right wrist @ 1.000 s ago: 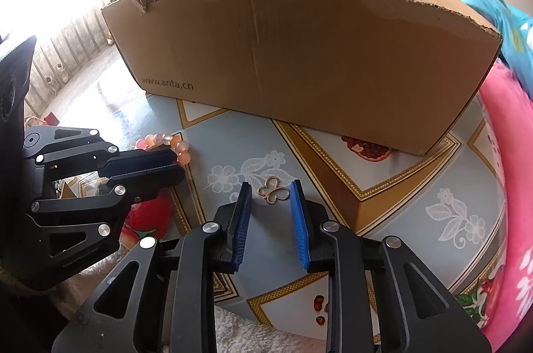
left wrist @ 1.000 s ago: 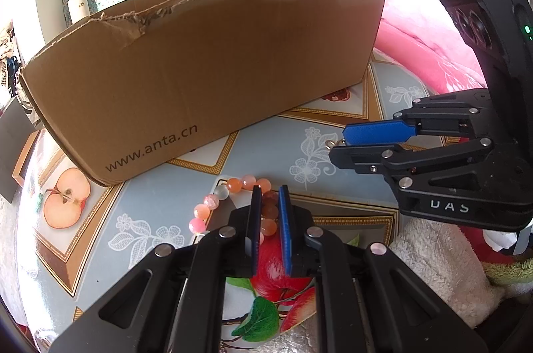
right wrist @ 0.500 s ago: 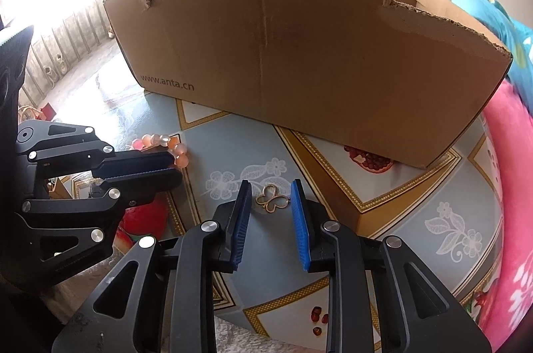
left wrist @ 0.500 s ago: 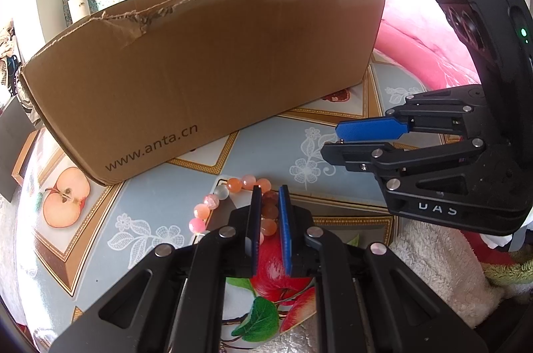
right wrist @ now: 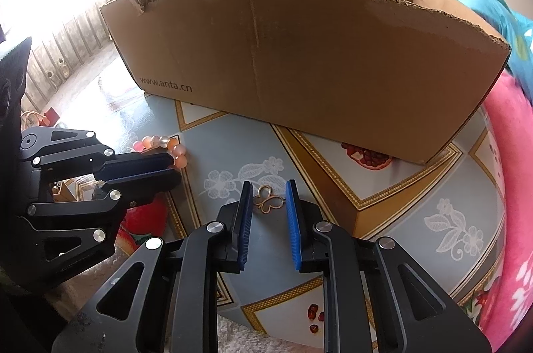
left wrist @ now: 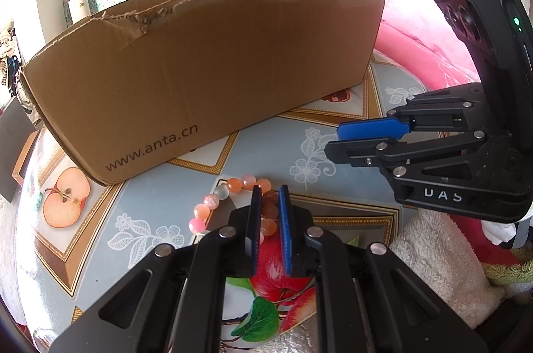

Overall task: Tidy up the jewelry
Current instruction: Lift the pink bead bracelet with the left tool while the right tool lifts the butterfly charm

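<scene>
A bracelet of orange and pink beads (left wrist: 213,199) lies on the fruit-patterned tablecloth (left wrist: 150,209). My left gripper (left wrist: 269,189) is shut on its near side, with beads pinched between the blue pads. The right wrist view shows this gripper (right wrist: 176,170) at the left, the bracelet (right wrist: 160,141) just behind its tips. A small gold butterfly-shaped piece (right wrist: 268,203) lies flat on the cloth between the fingertips of my right gripper (right wrist: 269,185). Its jaws are closing, with a sliver of gap left on each side. The right gripper (left wrist: 333,141) also shows from the side in the left wrist view.
A long cardboard box (right wrist: 333,53) with a torn top edge stands across the table just behind both pieces; its inside is hidden. A pink blanket (left wrist: 416,46) lies to the right, and a white towel (left wrist: 433,253) at the table's near edge.
The right gripper's jaws have narrowed around the gold butterfly piece, and the gripper shifted slightly. The left gripper and bracelet have not moved.
</scene>
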Tool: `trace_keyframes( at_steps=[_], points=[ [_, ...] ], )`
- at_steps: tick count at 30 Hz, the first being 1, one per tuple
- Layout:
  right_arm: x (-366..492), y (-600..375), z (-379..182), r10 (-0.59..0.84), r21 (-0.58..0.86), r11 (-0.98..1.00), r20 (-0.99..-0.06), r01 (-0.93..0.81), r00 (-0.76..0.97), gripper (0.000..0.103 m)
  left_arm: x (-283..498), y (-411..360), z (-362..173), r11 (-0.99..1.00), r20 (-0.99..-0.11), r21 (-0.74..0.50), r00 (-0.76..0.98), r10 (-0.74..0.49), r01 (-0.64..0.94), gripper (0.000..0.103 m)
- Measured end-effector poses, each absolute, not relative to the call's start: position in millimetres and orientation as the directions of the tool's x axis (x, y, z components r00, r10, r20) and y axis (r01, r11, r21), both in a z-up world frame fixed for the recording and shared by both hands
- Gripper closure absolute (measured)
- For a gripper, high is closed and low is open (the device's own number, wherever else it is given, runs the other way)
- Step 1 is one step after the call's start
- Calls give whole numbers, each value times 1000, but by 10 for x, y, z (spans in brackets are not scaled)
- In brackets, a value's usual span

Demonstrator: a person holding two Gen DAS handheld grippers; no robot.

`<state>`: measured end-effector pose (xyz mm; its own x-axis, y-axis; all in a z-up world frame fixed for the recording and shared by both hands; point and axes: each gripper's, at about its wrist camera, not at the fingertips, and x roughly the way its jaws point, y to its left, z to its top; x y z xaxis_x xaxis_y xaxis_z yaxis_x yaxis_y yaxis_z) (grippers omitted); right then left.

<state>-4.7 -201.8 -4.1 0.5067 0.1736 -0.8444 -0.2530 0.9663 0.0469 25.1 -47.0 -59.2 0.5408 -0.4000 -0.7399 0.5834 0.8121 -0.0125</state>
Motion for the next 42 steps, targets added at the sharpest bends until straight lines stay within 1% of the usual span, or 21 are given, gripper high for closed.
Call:
trace_keyframes(
  at_steps=[1,2,9,12,13,14,18,22,24,27,29,31,32,42],
  points=[
    [-44,-2037,-36,177,54,967,-845,-249,505,94,251,-471,-592,812,-740,-12,541,-400,584,93],
    [-47,-2063,-31,187,69,967,-846,-245,500,96,252,-472,-592,812,-740,-11,542,-400,583,93],
    [-98,-2174,52,195,93,971,-842,-221,502,95,247,-472,-589,812,-739,-10,542,-399,584,93],
    [-133,-2177,103,187,81,971,-841,-224,508,85,252,-475,-586,812,-739,-10,542,-399,584,93],
    [-145,-2169,108,179,70,972,-841,-225,511,78,251,-471,-587,812,-739,-10,542,-399,584,93],
    [-141,-2144,99,176,65,972,-842,-227,510,76,253,-472,-586,812,-739,-11,542,-400,584,93],
    [-117,-2102,69,166,46,969,-850,-243,499,74,246,-470,-588,811,-739,-9,543,-400,585,93],
    [-68,-2021,37,144,-5,955,-866,-297,478,74,249,-475,-586,810,-739,-9,542,-400,587,93],
    [-40,-2012,33,158,0,946,-874,-324,460,74,248,-477,-587,810,-739,-9,542,-401,587,93],
    [7,-2037,43,170,6,935,-887,-355,430,78,249,-471,-587,810,-738,-9,542,-401,586,93],
    [16,-2057,72,175,7,927,-893,-375,414,85,248,-468,-587,810,-739,-9,542,-401,587,93],
    [32,-2061,74,180,14,923,-899,-383,399,86,252,-472,-584,810,-738,-10,542,-402,587,93],
    [33,-2061,76,179,13,921,-901,-389,394,88,248,-467,-587,810,-738,-10,542,-401,587,93],
    [72,-2046,68,187,33,923,-909,-384,372,89,248,-460,-586,808,-734,-17,541,-410,589,93]
  ],
)
